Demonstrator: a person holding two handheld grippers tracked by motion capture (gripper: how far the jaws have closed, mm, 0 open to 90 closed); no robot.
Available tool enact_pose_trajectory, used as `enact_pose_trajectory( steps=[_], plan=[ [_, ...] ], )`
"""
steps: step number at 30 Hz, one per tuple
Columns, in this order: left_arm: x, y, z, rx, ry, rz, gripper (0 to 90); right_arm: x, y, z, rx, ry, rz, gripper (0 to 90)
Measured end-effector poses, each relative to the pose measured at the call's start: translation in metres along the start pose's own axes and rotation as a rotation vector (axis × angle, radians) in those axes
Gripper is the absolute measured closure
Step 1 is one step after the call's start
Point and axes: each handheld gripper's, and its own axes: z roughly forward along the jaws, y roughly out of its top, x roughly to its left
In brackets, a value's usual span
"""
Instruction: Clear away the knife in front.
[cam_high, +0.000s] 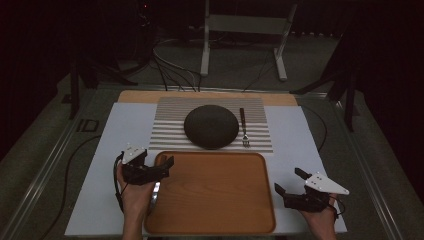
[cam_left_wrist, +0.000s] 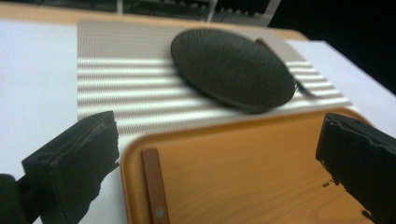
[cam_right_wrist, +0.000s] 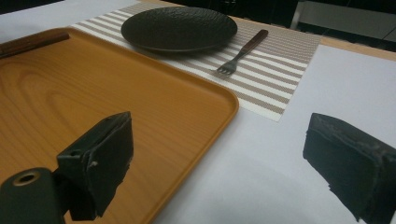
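Left gripper view: knife on tray between the left gripper's parted jaws.

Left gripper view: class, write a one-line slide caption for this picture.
Open left gripper poised over the wooden tray's corner, a wood-handled knife inside, the dark plate on the striped placemat beyond.

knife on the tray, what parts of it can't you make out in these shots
- Knife handle end: in the left gripper view, cut off by the bottom edge.
- Its blade: in the high view, partly hidden by the left gripper and the hand, too small and dim to read.
- Knife in the right gripper view: cut off by the left edge.
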Motion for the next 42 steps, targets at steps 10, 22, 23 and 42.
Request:
enact_pose_trajectory(
  steps=[10,22,23,42],
  plan=[
    [0.022,0.015,-0.013,-0.074,-0.032,0.045,0.1,0.000,0.000,0.000,-0.002,0.001,0.002,8.4],
    [0.046,0.013,-0.020,-0.134,-0.057,0.102,0.1,0.000,0.000,0.000,-0.002,-0.001,0.003,8.4],
    [0.047,0.013,-0.020,-0.137,-0.054,0.112,0.1,-0.001,0.000,0.000,-0.002,-0.001,0.004,8.4],
    [0.058,0.005,-0.029,-0.175,0.009,0.152,0.1,-0.006,0.003,-0.007,-0.053,-0.020,0.006,8.4]
  ],
)
